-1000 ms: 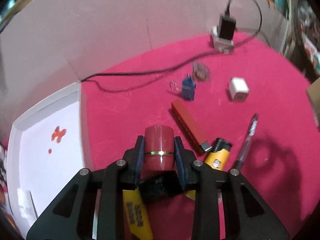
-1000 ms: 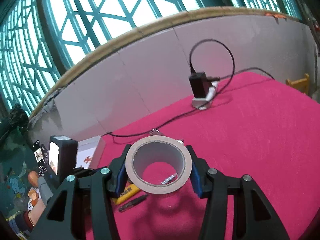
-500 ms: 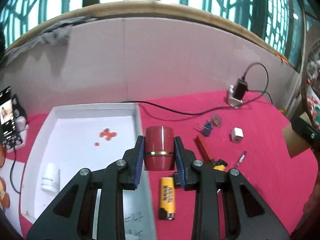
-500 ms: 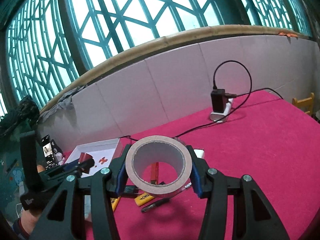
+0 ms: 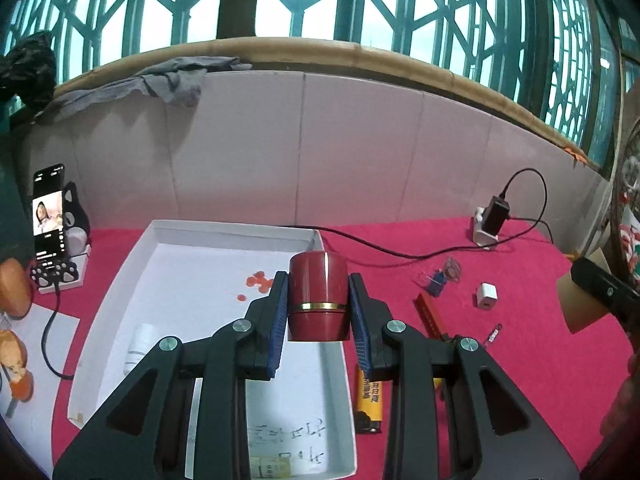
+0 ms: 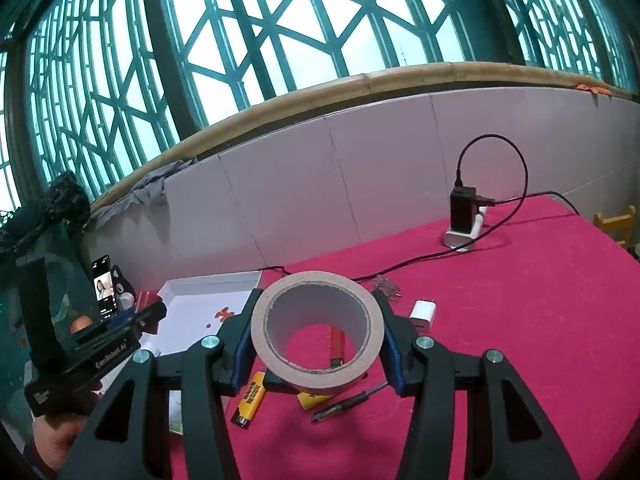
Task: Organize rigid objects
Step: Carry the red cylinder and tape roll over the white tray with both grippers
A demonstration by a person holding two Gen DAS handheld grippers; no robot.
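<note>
Step in hand: transport. Both tools are loaded and off the table; neither item is placed yet.

Far left: phone on stand (image 5: 50, 208), irrelevant to the task.

White tray (image 5: 120, 280): open-top box on the red tablecloth (image 5: 520, 360), left half of the table. It already holds a small white bottle (image 5: 140, 344) lying near its left wall, plus red marks on the floor. Judged to be the drop-off container.

Left gripper (image 5: 319, 300): jaws narrowed and clamped on a dark red cylindrical container w/ gold band (image 5: 319, 296), pads pressing both sides. The container is upright and in the air, seen over the tray's right portion.

Centre, loose on the cloth: yellow lighter (image 5: 370, 404) just right of the tray wall, red harmonica-like bar (image 5: 430, 314), pen (image 5: 493, 334), blue plug w/ clips (image 5: 438, 278), white charger cube (image 5: 486, 296). All still outside the tray.

Right gripper (image 6: 318, 336): jaws about half spread, closed on a roll of tan tape (image 6: 318, 332) across its outer dia., core facing the camera. The roll is held above the loose items, right of the tray and not over it.

Next move, est.:
1. Left: lower the container into free tray floor, clear of the bottle, then release.
2. Right: carry the tape leftward over the tray wall, only after the left tool clears; the two tools would crowd one opening.
3. Keep the roll high enough to miss the lighter and pen.
</note>
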